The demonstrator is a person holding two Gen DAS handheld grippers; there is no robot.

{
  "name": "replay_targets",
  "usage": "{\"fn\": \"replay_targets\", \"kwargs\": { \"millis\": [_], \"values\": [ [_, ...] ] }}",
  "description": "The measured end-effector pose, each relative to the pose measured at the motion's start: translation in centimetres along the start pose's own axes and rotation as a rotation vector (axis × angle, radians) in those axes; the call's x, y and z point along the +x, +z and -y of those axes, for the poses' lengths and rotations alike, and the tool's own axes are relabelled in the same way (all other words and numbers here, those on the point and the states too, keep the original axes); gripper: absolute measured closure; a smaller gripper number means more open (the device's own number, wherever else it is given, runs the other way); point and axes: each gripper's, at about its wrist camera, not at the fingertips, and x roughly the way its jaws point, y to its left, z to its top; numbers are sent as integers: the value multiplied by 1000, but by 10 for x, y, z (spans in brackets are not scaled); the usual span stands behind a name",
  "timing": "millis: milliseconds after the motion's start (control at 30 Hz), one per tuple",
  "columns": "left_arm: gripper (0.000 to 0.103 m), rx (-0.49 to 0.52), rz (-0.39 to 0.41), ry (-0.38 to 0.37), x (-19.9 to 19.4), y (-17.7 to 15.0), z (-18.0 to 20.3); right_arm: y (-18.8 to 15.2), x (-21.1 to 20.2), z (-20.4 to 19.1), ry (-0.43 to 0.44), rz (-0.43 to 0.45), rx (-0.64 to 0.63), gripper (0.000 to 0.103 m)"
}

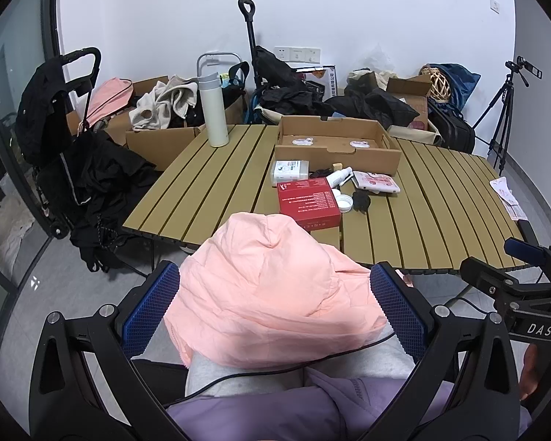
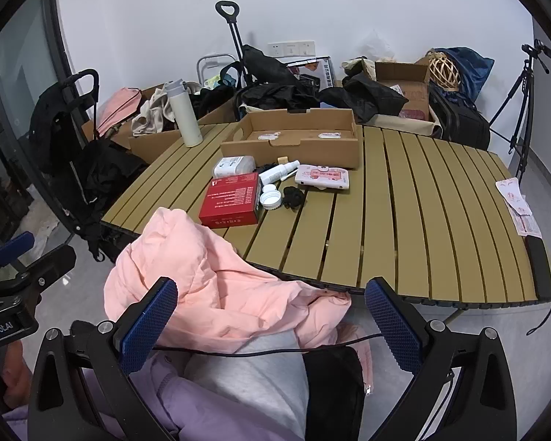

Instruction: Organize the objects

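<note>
Both grippers hang over the person's lap, at the near edge of a slatted table [image 2: 404, 198]. The left gripper [image 1: 275, 312] has its jaws spread wide, released; a pink jacket [image 1: 268, 286] bulges up between the blue pads [image 1: 150, 308], but whether the pads touch the cloth cannot be told. The right gripper [image 2: 272, 325] is likewise spread wide and grips nothing; the same jacket [image 2: 202, 275] lies crumpled under and to the left of it, draped from the lap up onto the table's near edge. A thin black cable [image 2: 275, 351] runs across the lap over grey trousers [image 2: 260, 378] and a lilac garment [image 1: 283, 415]. On the table, just beyond the jacket, sits a red box [image 2: 233, 200], with a white cap [image 2: 270, 198] and a small black item [image 2: 294, 197] just right of it. Farther back lie a white packet [image 2: 235, 165], a small white bottle [image 2: 279, 172] and a pink wipes pack [image 2: 323, 177]. Behind these stands an open cardboard tray [image 2: 294, 139], and at the far left corner a tall white flask [image 2: 182, 114] stands upright. At the table's right edge lie a printed paper [image 2: 518, 205] and a dark flat item [image 2: 540, 264]. Beyond the table, boxes, dark clothes, a trolley [image 1: 58, 139] and a tripod [image 1: 503, 110] crowd the wall.
</note>
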Motion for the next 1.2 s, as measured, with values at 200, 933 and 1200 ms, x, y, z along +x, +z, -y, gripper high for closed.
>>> {"fn": "replay_targets", "kwargs": {
  "millis": [200, 933, 1200],
  "values": [
    [0, 0, 0, -1, -1, 0, 0, -1, 0, -2, 3, 0, -7, 0],
    [0, -2, -8, -5, 0, -1, -2, -1, 1, 0, -1, 0, 4, 0],
    [0, -10, -42, -26, 14, -2, -4, -4, 10, 4, -3, -18, 24, 0]
  ]
}}
